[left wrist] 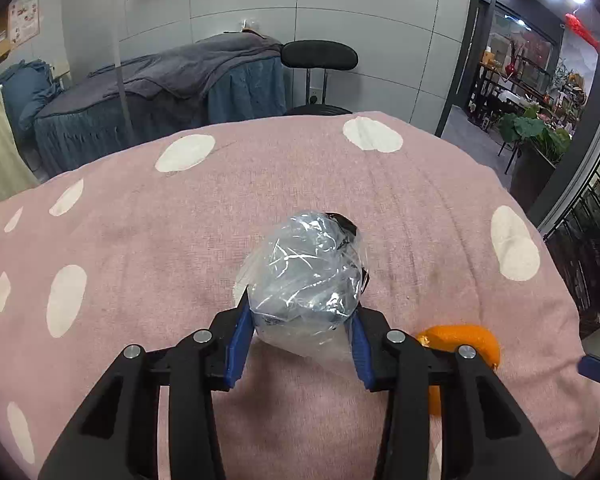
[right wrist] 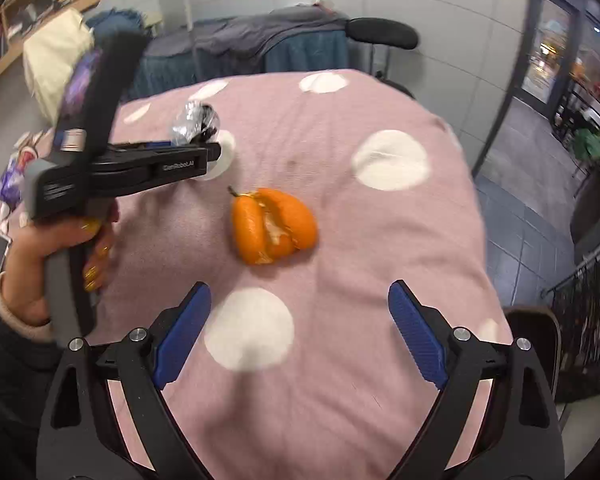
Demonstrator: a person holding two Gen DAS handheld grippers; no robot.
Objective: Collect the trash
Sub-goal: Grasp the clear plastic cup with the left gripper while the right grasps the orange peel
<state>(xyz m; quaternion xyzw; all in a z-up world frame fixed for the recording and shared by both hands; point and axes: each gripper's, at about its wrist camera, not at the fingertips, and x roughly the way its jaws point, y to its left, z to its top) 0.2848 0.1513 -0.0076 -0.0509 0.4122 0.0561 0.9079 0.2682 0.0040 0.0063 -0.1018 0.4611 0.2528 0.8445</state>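
Left wrist view: left tool (left wrist: 300,320) pinches the crumpled plastic wrap (left wrist: 304,276) mid-tabletop (left wrist: 140,220); right tool (right wrist: 300,332) is spread, so next comes closing on the orange peel (right wrist: 274,226).

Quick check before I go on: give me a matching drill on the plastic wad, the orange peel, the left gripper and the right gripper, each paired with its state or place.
Things:
1. crumpled clear plastic
2. orange peel
3. left gripper
4. right gripper

States:
A. open, nothing between its fingers
B. lying loose on the pink dotted blanket
C. pinched between blue pads
D. shut on a piece of trash

Pairs: 1-C, 2-B, 3-D, 4-A
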